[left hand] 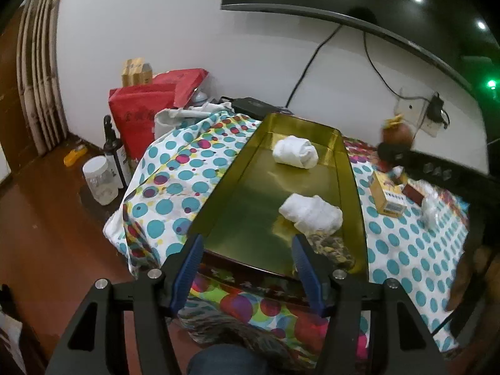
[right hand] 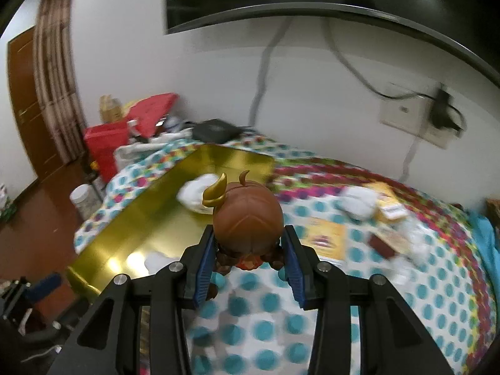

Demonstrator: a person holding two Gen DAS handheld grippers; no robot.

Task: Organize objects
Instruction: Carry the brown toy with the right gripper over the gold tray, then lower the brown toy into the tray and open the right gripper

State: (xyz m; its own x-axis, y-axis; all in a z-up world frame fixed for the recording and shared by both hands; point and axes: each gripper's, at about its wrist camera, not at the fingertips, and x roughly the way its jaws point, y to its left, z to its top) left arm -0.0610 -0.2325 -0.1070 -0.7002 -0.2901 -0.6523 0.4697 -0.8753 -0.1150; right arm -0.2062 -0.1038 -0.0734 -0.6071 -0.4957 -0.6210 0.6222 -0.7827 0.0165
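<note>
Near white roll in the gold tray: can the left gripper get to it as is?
Probably yes. The left gripper is open and empty at the gold tray near edge, and the near white roll lies just ahead, slightly right, with bare tray floor between.
</note>
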